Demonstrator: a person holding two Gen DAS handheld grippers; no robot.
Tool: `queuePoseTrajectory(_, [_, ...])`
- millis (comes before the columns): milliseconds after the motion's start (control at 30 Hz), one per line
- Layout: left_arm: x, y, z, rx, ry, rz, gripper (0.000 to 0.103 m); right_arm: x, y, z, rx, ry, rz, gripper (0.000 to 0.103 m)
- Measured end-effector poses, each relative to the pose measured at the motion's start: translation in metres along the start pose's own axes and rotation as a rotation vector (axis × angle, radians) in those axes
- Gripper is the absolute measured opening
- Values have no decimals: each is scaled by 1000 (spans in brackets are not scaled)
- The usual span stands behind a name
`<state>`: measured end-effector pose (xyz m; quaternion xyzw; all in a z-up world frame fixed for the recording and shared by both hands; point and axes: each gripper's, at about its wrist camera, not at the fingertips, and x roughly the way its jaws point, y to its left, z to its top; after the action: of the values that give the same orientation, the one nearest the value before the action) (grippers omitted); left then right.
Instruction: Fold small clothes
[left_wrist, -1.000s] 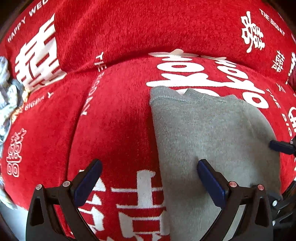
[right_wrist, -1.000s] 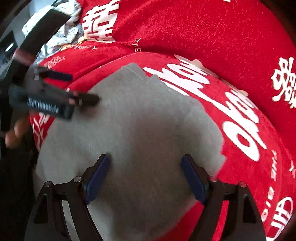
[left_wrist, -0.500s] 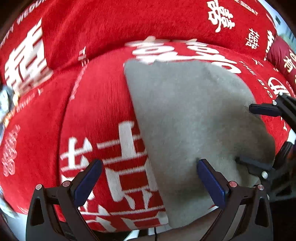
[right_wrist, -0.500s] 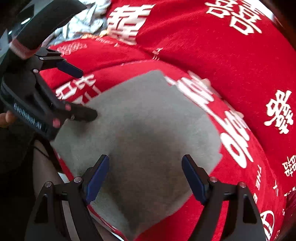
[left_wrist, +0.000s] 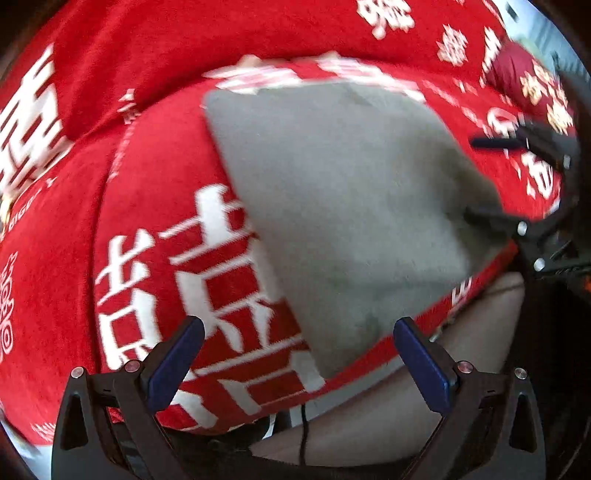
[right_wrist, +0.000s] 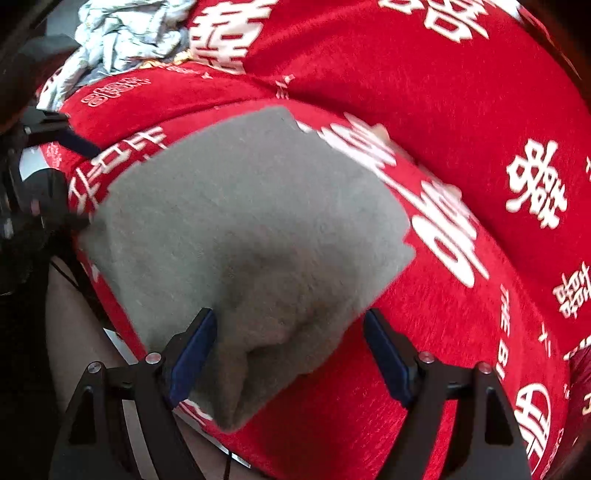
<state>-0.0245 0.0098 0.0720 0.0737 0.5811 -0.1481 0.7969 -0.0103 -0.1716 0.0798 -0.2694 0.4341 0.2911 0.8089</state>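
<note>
Grey folded garment (left_wrist: 343, 199) lies on the red cushion (left_wrist: 147, 177); its 6 o'clock corner nears the cushion's edge. Left claw (left_wrist: 299, 354) and right claw (right_wrist: 288, 354) gape empty.

Below my jaws: non-task items.
Red cushion cover (right_wrist: 461, 92) with white lettering; crumpled pale printed cloth (right_wrist: 125, 33) heaped at its far-left edge.

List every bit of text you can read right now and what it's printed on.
"THE BI": small white letters on the red cover, right side of the right wrist view; the rest blurs out.
"囍": large white signs woven across the same cover.
Other small white lettering on the cover: too blurred to read.
Gray garment: no print visible.
</note>
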Motion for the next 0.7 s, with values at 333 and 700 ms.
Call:
queuePoseTrajectory(333, [15,30,-13,-127,139,36,103,12,4,-5,-5,61,-18,84])
queuePoseTrajectory(700, [2,20,45,-164,-29,101,103,12,23,18,-73,2,43,84])
